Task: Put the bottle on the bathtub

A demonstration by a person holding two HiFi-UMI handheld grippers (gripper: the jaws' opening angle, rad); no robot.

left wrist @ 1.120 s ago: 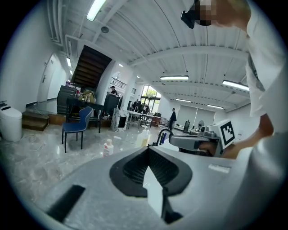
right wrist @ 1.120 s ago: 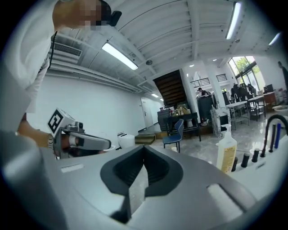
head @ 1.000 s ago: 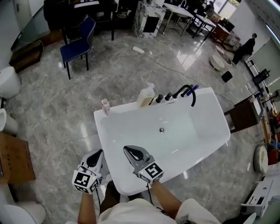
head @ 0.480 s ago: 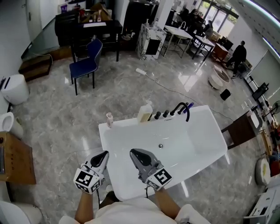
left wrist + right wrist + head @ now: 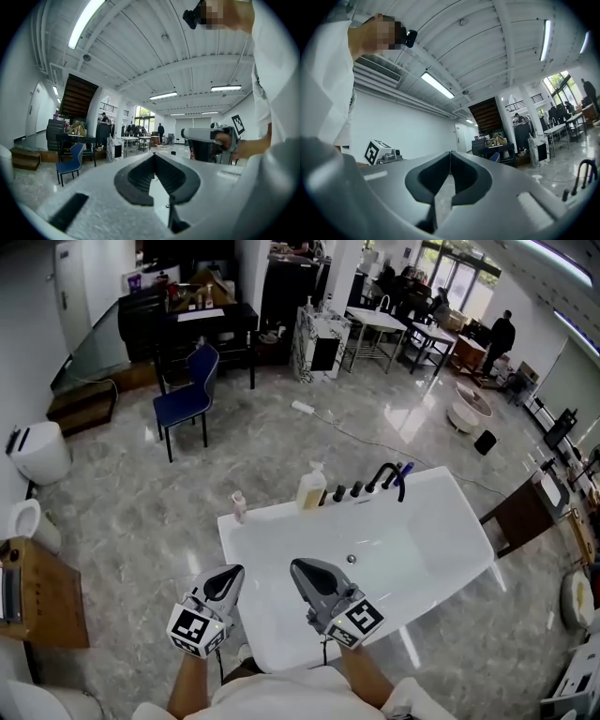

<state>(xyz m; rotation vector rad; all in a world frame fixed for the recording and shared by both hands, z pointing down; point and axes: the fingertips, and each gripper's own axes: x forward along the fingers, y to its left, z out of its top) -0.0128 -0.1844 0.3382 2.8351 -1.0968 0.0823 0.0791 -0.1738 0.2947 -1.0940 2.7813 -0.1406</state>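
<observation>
no words, brand names or numbers are legible on anything in view.

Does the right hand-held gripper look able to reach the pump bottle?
Probably not yet: the right hand-held gripper is shut, the pump bottle across the bathtub; nothing blocks the way.

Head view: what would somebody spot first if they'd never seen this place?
A big white bathtub stands in the middle of the shiny grey stone floor, with a black curved tap, a pale yellow pump bottle and a small pink bottle on its far rim. At its near end hover the left gripper and right gripper, fingers shut, holding nothing.
</observation>
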